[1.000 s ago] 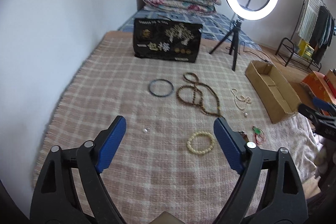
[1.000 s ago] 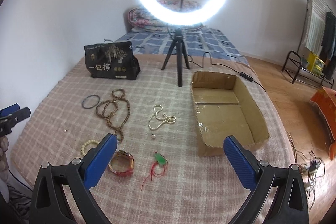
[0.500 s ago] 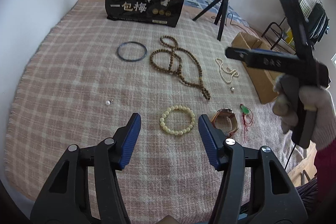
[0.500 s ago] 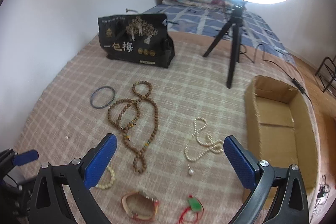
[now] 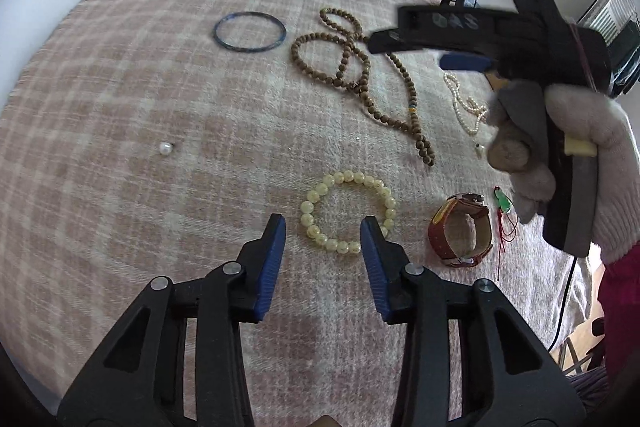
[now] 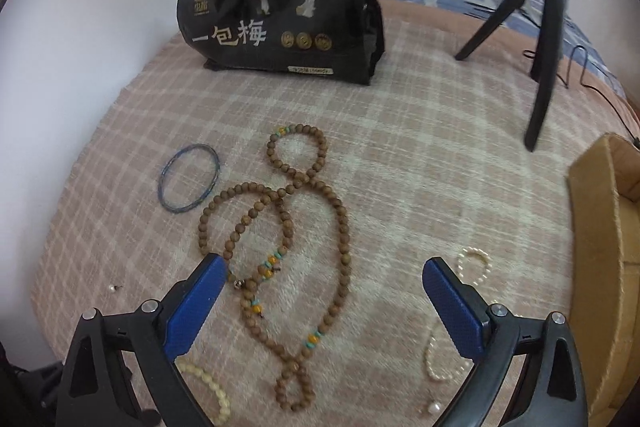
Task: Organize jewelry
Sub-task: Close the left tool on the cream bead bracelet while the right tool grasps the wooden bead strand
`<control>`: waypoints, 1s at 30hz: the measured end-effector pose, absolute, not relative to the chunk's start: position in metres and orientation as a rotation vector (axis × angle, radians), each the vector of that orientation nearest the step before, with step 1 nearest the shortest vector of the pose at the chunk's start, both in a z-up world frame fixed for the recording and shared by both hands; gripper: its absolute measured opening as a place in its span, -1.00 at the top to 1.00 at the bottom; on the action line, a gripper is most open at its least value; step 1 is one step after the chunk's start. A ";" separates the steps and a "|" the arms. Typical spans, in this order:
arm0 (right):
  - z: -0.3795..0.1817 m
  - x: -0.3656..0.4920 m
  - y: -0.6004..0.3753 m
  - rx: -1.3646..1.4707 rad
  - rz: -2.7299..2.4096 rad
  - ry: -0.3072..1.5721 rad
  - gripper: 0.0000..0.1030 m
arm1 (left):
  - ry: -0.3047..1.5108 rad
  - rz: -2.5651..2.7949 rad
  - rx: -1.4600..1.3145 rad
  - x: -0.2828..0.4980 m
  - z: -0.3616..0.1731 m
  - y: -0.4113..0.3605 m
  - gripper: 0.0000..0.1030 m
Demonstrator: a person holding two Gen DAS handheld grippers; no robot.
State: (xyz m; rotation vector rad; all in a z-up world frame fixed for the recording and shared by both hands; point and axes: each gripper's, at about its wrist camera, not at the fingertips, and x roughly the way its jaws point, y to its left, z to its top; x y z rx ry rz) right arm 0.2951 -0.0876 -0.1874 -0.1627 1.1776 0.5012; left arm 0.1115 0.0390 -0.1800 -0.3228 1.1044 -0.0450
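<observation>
My left gripper is open, low over the near edge of a cream bead bracelet, its jaws either side of it and not touching. My right gripper is open above a long brown wooden bead necklace, which also shows in the left wrist view. A blue bangle, a pearl necklace, a red-brown leather watch, a green pendant on red cord and a loose pearl lie on the plaid blanket.
A black printed bag stands at the back of the blanket. A ring light tripod stands at the back right. An open cardboard box sits at the right edge. The gloved hand with the right gripper fills the right of the left wrist view.
Both grippers have moved forward and down toward the blanket. My left gripper has narrowed and now sits over the cream bracelet. My right gripper has come over the brown bead necklace.
</observation>
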 end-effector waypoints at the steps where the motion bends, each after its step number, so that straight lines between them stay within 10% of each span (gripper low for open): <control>1: -0.191 0.299 -0.084 -0.166 0.509 1.186 -0.94 | 1.107 -0.046 -0.328 0.112 -0.182 0.038 0.24; 30: -0.223 0.286 -0.019 -0.455 0.662 1.228 -0.65 | 1.113 0.000 -0.366 0.119 -0.206 0.039 0.88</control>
